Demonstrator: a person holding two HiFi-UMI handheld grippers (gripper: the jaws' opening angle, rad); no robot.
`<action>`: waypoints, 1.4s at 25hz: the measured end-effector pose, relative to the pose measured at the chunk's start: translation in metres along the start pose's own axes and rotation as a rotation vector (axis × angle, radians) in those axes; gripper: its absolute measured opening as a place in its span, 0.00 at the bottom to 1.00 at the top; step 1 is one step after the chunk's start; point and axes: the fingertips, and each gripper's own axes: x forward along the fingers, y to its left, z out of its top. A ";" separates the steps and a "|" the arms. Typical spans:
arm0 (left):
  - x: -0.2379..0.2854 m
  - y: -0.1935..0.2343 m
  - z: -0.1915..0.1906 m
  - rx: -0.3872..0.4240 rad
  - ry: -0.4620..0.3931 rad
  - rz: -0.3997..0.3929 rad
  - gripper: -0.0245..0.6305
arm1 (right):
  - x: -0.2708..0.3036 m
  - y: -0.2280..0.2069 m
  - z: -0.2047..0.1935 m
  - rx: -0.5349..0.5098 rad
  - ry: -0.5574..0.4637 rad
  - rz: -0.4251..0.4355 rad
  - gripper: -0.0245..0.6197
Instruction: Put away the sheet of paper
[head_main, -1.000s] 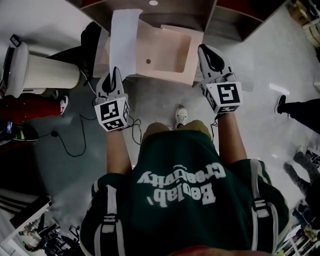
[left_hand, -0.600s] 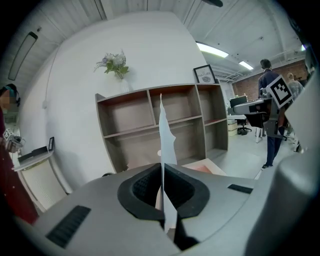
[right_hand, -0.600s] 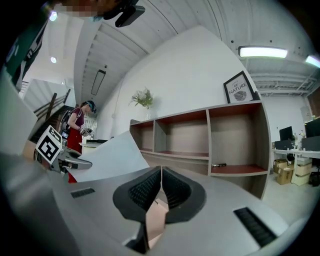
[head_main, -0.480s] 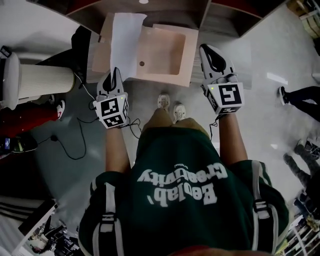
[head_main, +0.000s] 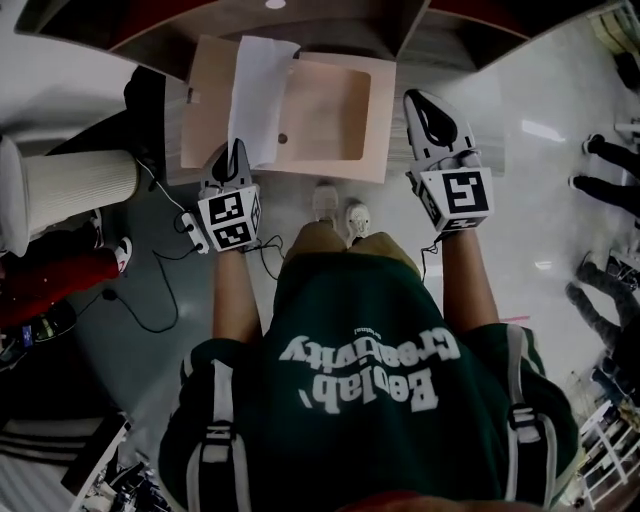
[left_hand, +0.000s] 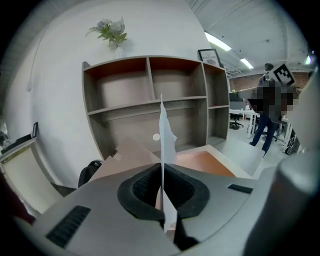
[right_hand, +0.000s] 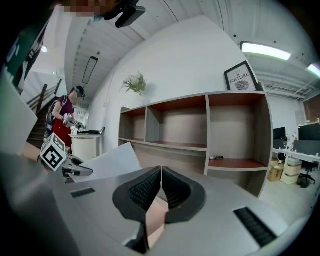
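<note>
A white sheet of paper (head_main: 262, 95) stands edge-on between the jaws of my left gripper (head_main: 234, 152), which is shut on its near edge. The sheet reaches out over the left part of an open peach cardboard box (head_main: 375, 168) on the floor. In the left gripper view the paper (left_hand: 165, 142) rises straight up from the pinched pads of that gripper (left_hand: 162, 200), with the box (left_hand: 210, 162) beyond. My right gripper (head_main: 420, 102) hovers by the box's right side, shut and holding nothing. The right gripper view shows its pads (right_hand: 150, 187) meeting, the paper (right_hand: 107, 160) off to the left.
A wooden shelf unit (left_hand: 150, 107) stands against the wall just behind the box. To the left are a white ribbed cylinder (head_main: 70, 185), a black bag (head_main: 150, 100) and a cable (head_main: 150, 310) on the floor. People's legs (head_main: 605, 160) show at the right edge.
Both grippers have moved forward toward the shelf unit and sunk a little. The left one has carried the paper along, so it now hangs further over the box.
</note>
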 end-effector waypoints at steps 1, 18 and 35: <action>0.004 0.009 -0.002 -0.007 0.019 -0.005 0.07 | 0.005 0.004 0.005 -0.004 0.012 -0.007 0.09; 0.080 0.061 -0.070 0.056 0.255 -0.096 0.07 | 0.079 0.038 -0.002 -0.025 0.128 -0.070 0.09; 0.138 0.010 -0.088 0.028 0.304 -0.270 0.07 | 0.066 0.025 -0.032 -0.016 0.196 -0.178 0.09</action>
